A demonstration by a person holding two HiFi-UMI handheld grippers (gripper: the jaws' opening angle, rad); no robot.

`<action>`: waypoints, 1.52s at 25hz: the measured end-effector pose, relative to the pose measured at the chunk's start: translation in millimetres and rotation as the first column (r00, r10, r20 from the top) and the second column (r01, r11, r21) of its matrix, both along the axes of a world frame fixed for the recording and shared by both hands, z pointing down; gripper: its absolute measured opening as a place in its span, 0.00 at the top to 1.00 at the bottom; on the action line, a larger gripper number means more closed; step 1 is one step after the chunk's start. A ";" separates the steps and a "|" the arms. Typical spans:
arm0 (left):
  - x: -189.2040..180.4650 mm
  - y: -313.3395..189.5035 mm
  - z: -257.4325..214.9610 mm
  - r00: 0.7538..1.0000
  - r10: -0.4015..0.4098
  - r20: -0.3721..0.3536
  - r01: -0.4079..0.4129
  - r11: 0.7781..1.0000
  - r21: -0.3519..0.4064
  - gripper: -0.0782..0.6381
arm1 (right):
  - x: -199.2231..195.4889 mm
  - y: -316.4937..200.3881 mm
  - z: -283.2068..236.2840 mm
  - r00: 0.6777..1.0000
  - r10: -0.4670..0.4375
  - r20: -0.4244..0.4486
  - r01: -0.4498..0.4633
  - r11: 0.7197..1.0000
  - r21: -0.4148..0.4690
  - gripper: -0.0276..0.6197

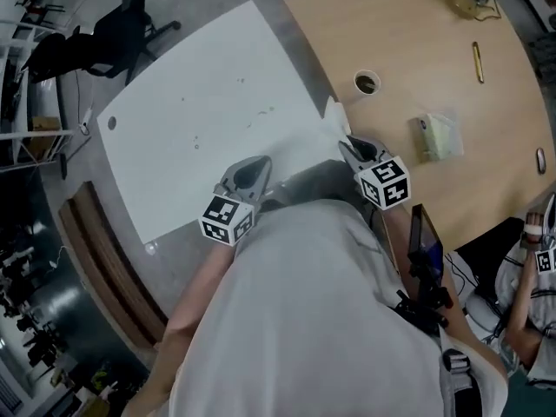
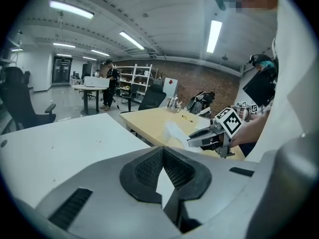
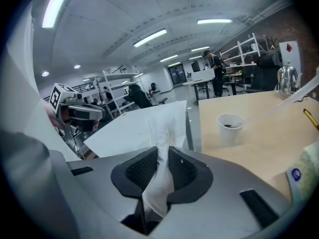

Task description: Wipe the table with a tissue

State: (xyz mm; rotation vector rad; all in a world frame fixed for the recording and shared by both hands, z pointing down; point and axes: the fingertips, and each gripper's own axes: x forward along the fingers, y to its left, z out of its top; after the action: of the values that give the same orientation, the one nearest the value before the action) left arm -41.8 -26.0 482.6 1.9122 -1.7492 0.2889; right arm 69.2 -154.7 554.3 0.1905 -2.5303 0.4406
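Clamping the tissue, right tool hangs at the white tabletop's right edge; smudges lie far-left; left tool closed, empty.

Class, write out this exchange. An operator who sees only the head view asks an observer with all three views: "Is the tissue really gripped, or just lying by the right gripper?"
Observer: Gripped. The right gripper view shows the tissue pinched between the right gripper's jaws.
Operator: And the left gripper?
Observer: Its view shows the jaw tips together, no tissue there.
Operator: Anyone ahead?
Observer: A person stands by the far desks.
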 end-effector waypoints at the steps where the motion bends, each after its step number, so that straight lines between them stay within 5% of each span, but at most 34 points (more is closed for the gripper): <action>1: -3.1 7.6 0.4 1.000 -0.018 0.004 0.019 1.000 -0.005 0.88 | -8.2 5.5 0.8 1.000 -0.021 0.007 0.021 1.000 -0.006 0.84; 13: -18.2 83.2 6.9 0.991 -0.132 0.009 0.132 0.991 -0.039 0.88 | -61.0 55.4 5.4 0.987 -0.162 -0.011 0.161 0.987 -0.005 0.84; 26: -91.3 131.5 6.3 0.989 -0.140 -0.051 0.144 0.986 0.082 0.88 | -100.5 75.3 6.3 0.979 -0.131 -0.156 0.154 0.977 0.146 0.84; 38: -131.2 166.3 12.9 0.994 -0.062 -0.089 0.071 0.992 0.100 0.88 | -113.6 78.1 21.3 0.969 0.035 -0.243 0.006 0.986 0.167 0.84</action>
State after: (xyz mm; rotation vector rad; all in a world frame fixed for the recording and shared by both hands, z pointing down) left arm -173.0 140.3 495.5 1.9035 -1.7976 0.0921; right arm -44.4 -76.6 575.6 0.3073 -2.3216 0.1961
